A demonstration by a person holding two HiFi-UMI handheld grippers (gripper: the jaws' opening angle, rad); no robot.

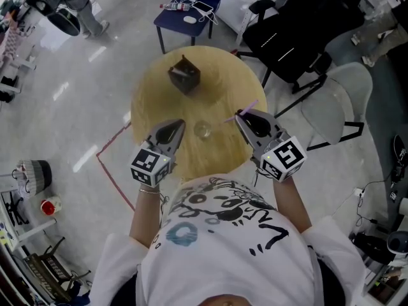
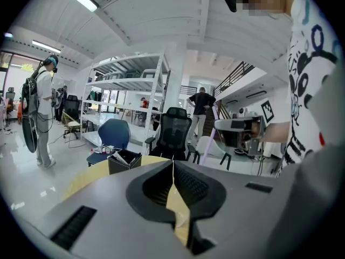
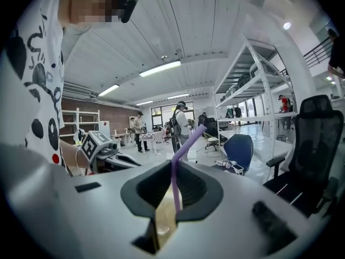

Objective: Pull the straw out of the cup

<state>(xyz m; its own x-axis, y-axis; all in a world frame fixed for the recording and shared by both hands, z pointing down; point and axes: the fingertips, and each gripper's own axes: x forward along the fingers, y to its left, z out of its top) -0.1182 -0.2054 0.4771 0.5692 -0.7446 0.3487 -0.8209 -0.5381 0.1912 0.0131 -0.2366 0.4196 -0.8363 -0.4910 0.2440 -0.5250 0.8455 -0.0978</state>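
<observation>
The right tongs (image 3: 173,169) are pinched narrow on the purple straw (image 3: 186,140). They grip its straight shaft below the bend, and the bent upper end leans out past the tips. In the head view the straw (image 1: 250,106) lies slanted across the tips of the right tongs (image 1: 241,115). Its lower end looks to be clear of the cup (image 1: 203,131), which stands on the worktop (image 1: 153,101) between the two tongs. The left tongs (image 2: 173,166) are closed tip to tip with nothing between them, and they rest just beside the cup.

The straw is probably very light, thin-walled and smooth, so it should crush or kink under a hard squeeze and slip under a loose one. A moderate pinch on the stiff shaft, as here, seems the best hold, because the bend would flex. The clear cup looks light and could tip over. A black box (image 1: 184,74) sits well beyond both tongs.
</observation>
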